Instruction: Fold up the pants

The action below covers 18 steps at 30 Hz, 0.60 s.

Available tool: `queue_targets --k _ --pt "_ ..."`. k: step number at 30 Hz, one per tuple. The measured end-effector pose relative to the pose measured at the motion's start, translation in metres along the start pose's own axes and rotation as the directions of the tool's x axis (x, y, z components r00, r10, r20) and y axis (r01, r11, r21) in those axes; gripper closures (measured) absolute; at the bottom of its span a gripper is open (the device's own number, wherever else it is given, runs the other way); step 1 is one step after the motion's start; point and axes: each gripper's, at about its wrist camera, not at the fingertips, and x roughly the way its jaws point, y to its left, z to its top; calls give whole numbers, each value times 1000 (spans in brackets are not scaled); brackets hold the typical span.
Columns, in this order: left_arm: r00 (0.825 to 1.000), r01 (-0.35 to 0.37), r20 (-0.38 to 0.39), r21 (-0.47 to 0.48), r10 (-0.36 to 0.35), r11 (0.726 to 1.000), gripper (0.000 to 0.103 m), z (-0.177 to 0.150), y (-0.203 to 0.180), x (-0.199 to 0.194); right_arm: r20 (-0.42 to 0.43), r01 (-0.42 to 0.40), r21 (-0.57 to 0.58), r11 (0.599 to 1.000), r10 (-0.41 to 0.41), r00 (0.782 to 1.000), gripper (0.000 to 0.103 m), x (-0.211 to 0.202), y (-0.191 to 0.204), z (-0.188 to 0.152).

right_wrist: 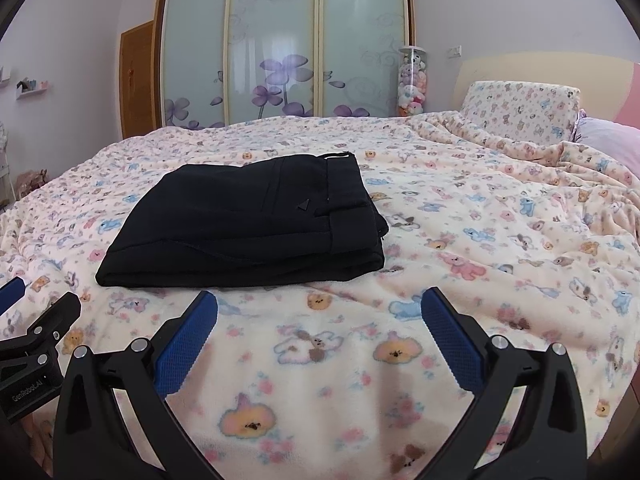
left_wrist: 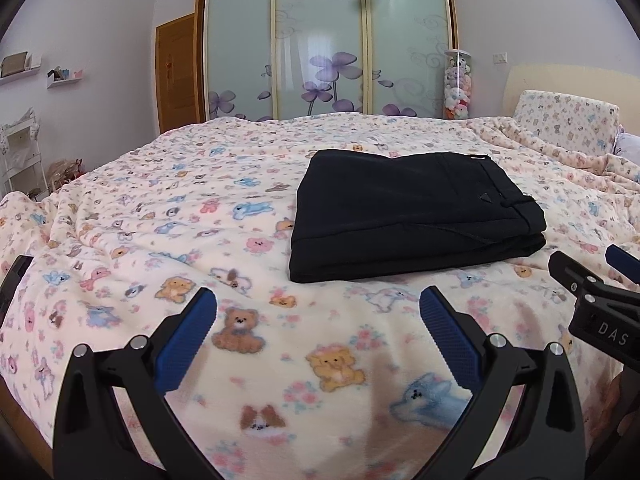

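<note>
Black pants lie folded into a flat rectangular stack on the bed, waistband at the right end; they also show in the right wrist view. My left gripper is open and empty, held above the blanket just in front of the stack. My right gripper is open and empty, in front of the stack's right end. Each gripper shows at the edge of the other's view: the right one and the left one.
A cream blanket with animal prints covers the bed. A pillow and headboard are at the back right. Sliding wardrobe doors, a tube of plush toys and a wooden door stand behind the bed.
</note>
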Motion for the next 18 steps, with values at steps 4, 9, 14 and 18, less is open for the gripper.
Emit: queue_targets --k 4,9,14,18 --pt "1000 18 10 -4 -18 1000 2 -1 1 -1 -24 -4 -8 1000 4 1000 1 5 1 -2" --pt "1000 13 11 -2 -13 1000 2 0 2 -2 -33 -3 -8 1000 3 999 1 6 2 -3" --pt "1000 22 6 15 -22 1000 2 0 -1 -1 -34 -1 -6 1000 0 999 1 7 1 -2" --pt "1000 22 5 24 -22 999 2 0 -3 -1 -33 3 -4 1000 -3 999 1 6 0 -3"
